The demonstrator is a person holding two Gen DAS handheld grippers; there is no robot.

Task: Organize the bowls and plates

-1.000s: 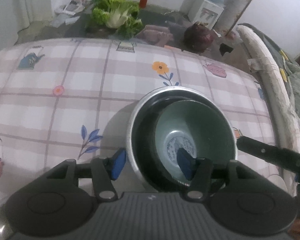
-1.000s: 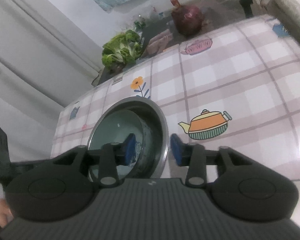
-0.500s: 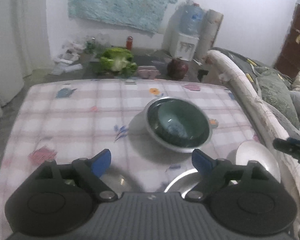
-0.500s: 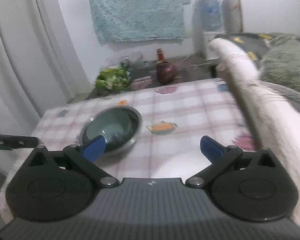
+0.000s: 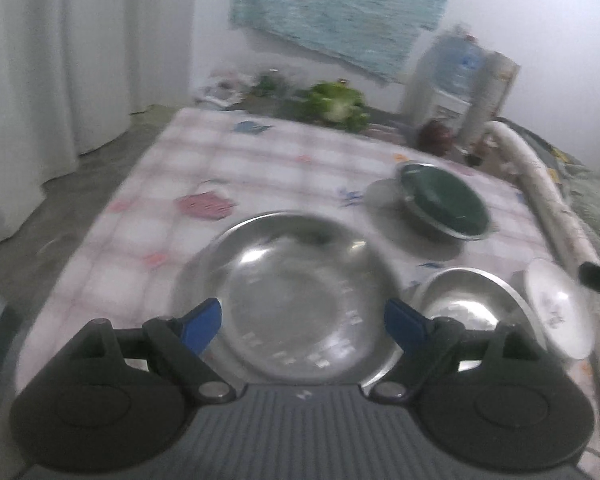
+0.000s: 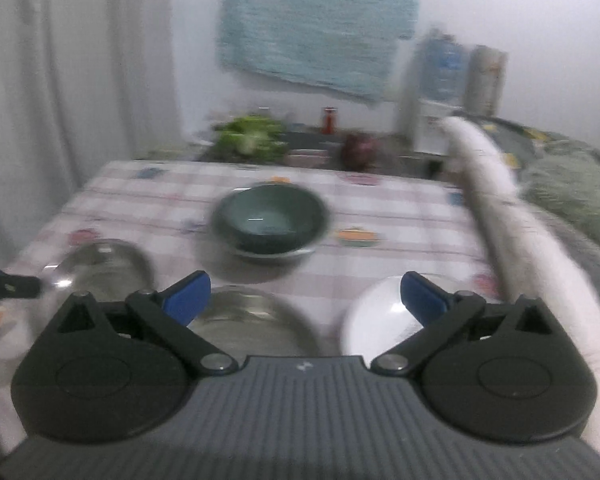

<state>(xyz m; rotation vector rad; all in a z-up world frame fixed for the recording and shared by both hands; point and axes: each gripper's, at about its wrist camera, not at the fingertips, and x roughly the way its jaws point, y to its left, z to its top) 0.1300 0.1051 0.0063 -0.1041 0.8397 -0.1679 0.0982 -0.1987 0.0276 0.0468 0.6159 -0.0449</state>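
Both views blurred. Worktop (image 5: 260,160) w/ pink checked cloth carries all the dishes.

Left tool (image 5: 302,316): fingers wide apart, nothing between the pads, held above the near edge of the worktop. Right below/ahead of it sits a large steel plate (image 5: 284,300), empty. Just right of that, a smaller steel bowl (image 5: 472,296), rims close together, can't tell if touching. Further right, at the worktop's right edge, a white plate (image 5: 556,312), tilted in this view.

Right tool (image 6: 304,294): fingers also fully apart, gripping nothing. Near it in the right wrist view: the small steel bowl centre-near, the white plate near-right, the large steel plate near-left.

Stack at far centre: green bowl (image 6: 270,220) nested inside a steel bowl (image 6: 276,254), well apart from the near dishes. In the left wrist view the same stack is far right.

Beyond the worktop's far edge: leafy greens (image 6: 252,138), red bottle (image 6: 329,120), dark round jar (image 6: 358,150). Water dispenser (image 5: 448,76) by the far wall. White padded rail (image 6: 512,232) runs along the right side.
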